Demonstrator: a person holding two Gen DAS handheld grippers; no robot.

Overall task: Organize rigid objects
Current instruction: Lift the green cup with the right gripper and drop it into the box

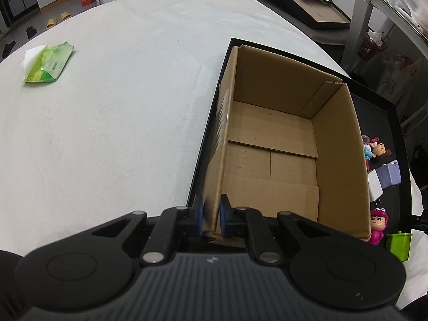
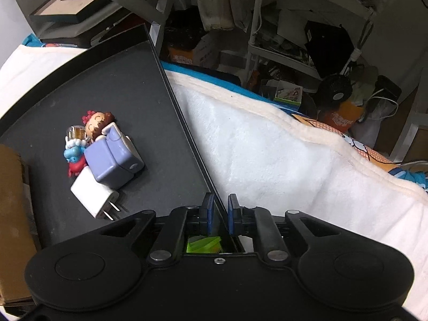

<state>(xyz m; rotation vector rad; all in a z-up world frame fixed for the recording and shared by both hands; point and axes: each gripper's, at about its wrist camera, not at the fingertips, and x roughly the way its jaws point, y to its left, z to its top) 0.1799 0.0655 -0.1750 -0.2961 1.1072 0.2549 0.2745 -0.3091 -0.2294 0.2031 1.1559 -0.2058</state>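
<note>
An open, empty cardboard box (image 1: 267, 139) stands inside a black tray (image 1: 374, 99) on a white blanket. My left gripper (image 1: 211, 215) is shut on the box's left wall near its front corner. To the right of the box, the tray holds small toys: a pink figurine (image 1: 377, 224), a green bin (image 1: 398, 244), a purple block toy (image 2: 112, 160), a white charger plug (image 2: 93, 195), a brown-haired doll (image 2: 97, 125) and a blue figure (image 2: 72, 155). My right gripper (image 2: 220, 214) is shut on the tray's (image 2: 120, 85) right rim, one finger on each side.
A green tissue pack (image 1: 49, 62) lies far left on the blanket (image 1: 120, 120). Beyond the bed's right side stand cluttered shelves (image 2: 294, 40) and a small black fan (image 2: 335, 91). Slippers (image 1: 57, 20) sit on the floor at the far left.
</note>
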